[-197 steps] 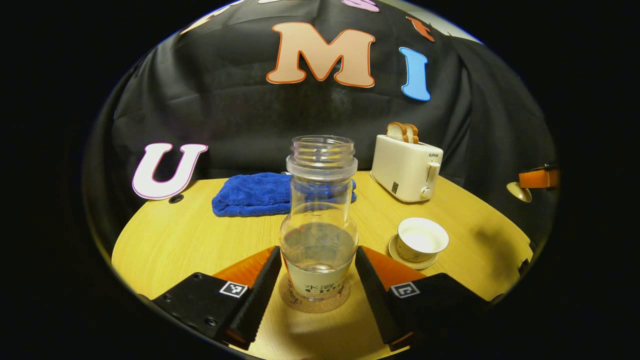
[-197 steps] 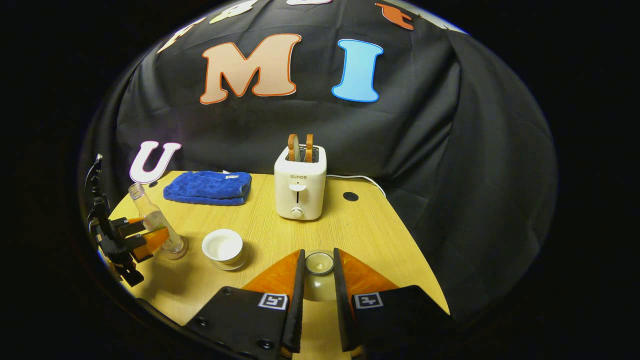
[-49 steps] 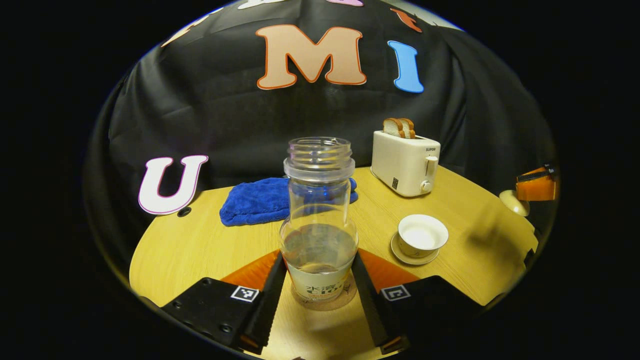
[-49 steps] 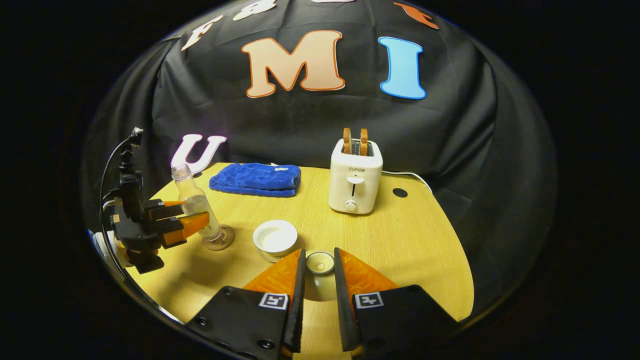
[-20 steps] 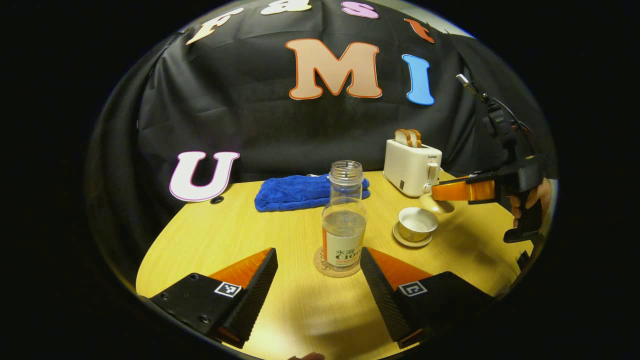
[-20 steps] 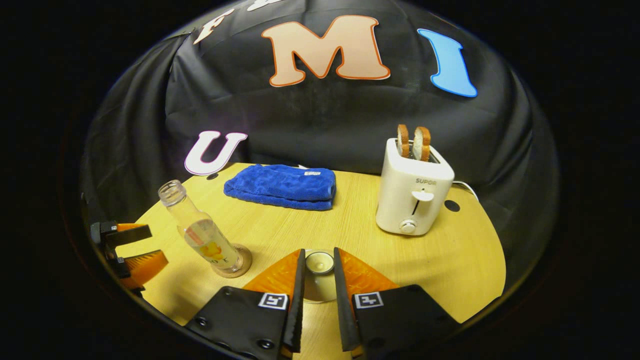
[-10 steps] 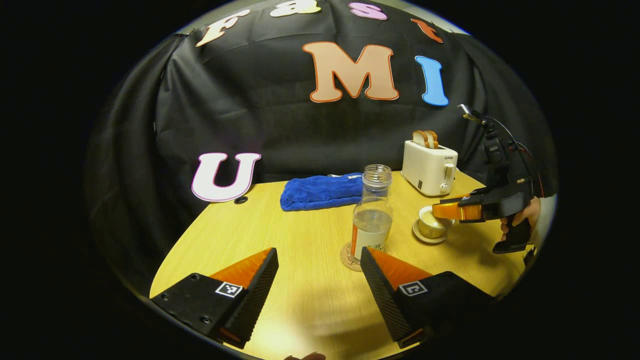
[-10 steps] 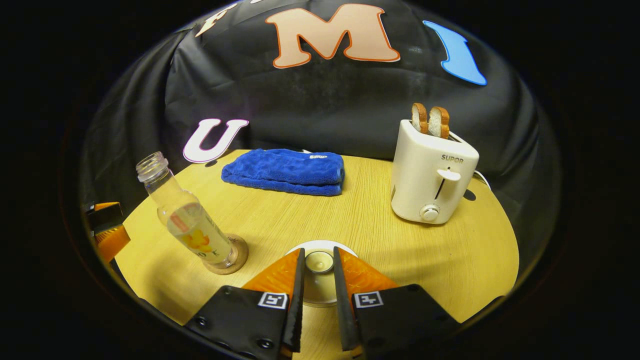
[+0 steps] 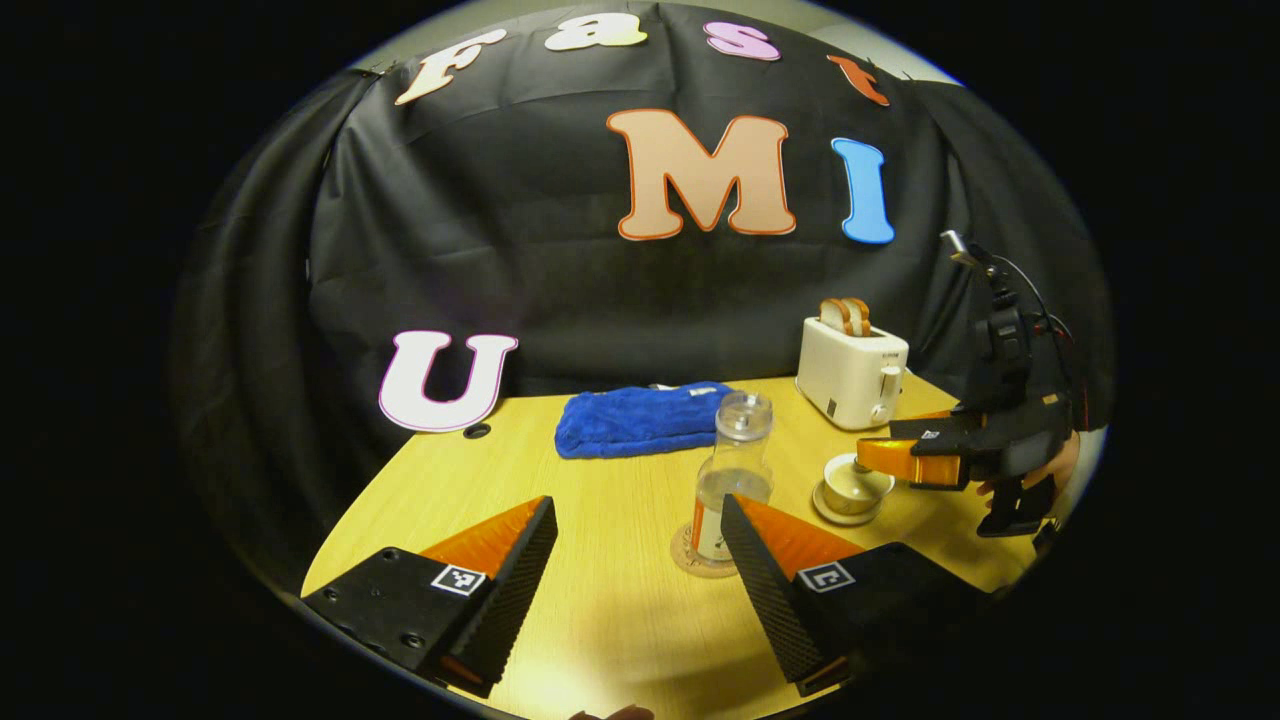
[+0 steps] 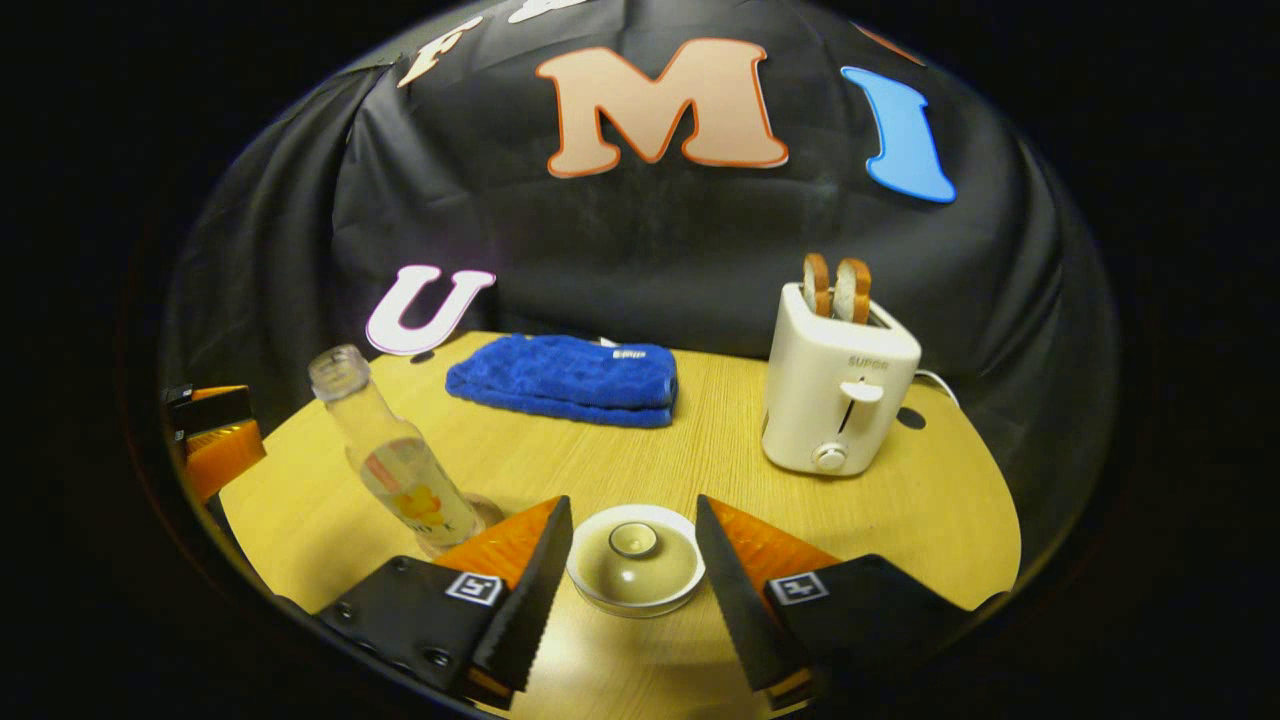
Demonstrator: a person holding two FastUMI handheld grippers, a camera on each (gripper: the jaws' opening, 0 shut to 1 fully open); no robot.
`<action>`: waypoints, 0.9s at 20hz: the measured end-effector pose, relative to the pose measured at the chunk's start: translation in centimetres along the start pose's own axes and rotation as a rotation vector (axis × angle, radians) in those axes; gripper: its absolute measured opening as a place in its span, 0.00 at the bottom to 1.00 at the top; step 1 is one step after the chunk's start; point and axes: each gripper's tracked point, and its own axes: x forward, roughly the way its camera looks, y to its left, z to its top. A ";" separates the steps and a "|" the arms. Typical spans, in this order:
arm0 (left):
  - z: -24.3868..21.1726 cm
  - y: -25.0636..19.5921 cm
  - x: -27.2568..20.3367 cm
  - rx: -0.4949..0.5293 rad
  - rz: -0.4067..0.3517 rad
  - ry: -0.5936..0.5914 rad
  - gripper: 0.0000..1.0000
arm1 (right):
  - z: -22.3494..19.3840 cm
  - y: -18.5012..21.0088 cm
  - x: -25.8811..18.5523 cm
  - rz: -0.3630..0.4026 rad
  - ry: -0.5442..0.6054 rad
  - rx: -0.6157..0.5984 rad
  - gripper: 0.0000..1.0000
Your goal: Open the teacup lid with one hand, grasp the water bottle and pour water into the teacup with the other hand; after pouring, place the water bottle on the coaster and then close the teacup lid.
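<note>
Right gripper view: right gripper point(image 10: 632, 560) spread wide, straddling lid point(image 10: 634, 558) seated on teacup point(image 10: 634, 592), apparently released | water bottle point(image 9: 733, 480) upright on coaster point(image 9: 700, 560) | left gripper point(image 9: 638, 560) open, empty, clear of bottle.

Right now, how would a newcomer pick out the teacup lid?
Start at the white toaster at the table's far right. Nearer the camera sits the teacup; its lid is the pale dome with a round knob, between the open right tongs.
</note>
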 end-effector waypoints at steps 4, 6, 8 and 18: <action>4.3 -0.7 0.0 0.000 -0.004 -0.081 0.96 | 4.3 0.1 -4.2 -0.022 -0.117 -0.030 0.94; 6.6 -0.8 -0.3 0.010 0.002 -0.120 0.96 | 7.0 0.1 -7.0 -0.037 -0.186 -0.037 0.96; 8.8 -1.0 -0.8 0.019 0.006 -0.172 0.96 | 9.3 -0.2 -9.6 -0.061 -0.256 -0.025 0.96; 12.1 -0.8 -3.2 -0.023 0.040 -0.269 0.96 | 11.6 -1.5 -16.1 -0.163 -0.401 -0.024 0.96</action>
